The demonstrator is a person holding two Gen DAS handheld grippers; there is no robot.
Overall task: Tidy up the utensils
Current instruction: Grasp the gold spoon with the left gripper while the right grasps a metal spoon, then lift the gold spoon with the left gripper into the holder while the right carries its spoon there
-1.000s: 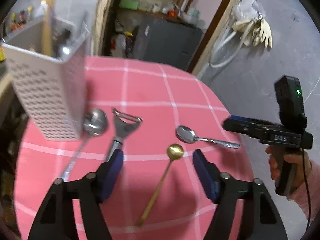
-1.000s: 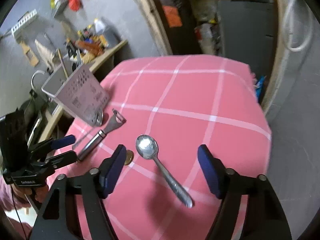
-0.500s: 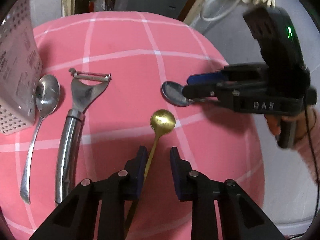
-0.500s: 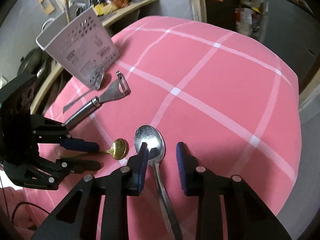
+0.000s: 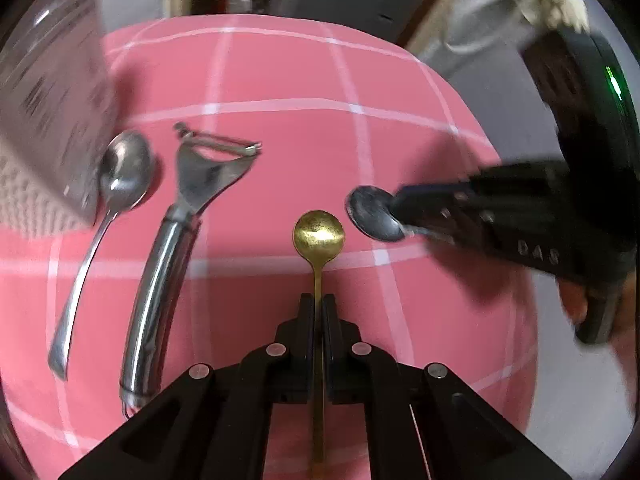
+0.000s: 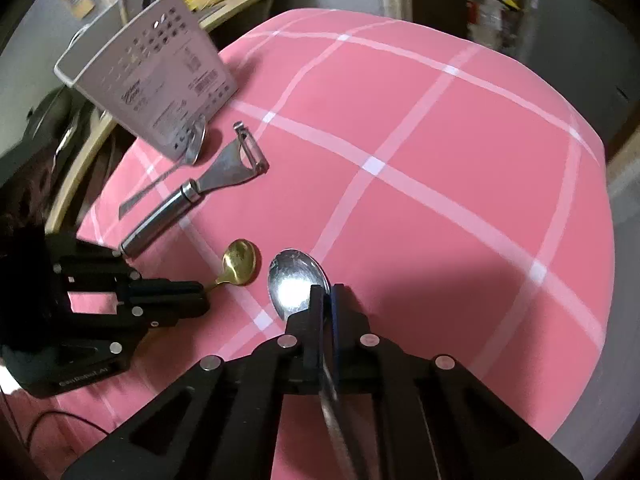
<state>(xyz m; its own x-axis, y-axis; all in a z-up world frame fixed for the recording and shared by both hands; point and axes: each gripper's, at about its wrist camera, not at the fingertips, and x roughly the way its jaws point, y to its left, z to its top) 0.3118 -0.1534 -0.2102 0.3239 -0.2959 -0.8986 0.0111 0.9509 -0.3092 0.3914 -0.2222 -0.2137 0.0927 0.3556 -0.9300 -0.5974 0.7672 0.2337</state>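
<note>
A gold spoon lies on the pink checked tablecloth, and my left gripper is shut on its thin handle just behind the bowl. To its right a silver spoon lies bowl forward; my right gripper is shut on its neck. From the left wrist view the right gripper reaches in from the right over that silver spoon. In the right wrist view the left gripper holds the gold spoon.
A second silver spoon and a steel peeler lie to the left. A white perforated utensil holder stands at the cloth's far left edge with a wooden handle in it. A hand grips the right tool.
Both grippers came down over the spoons and went from wide open to shut, the left on the gold spoon's handle, the right on the silver spoon's neck.
</note>
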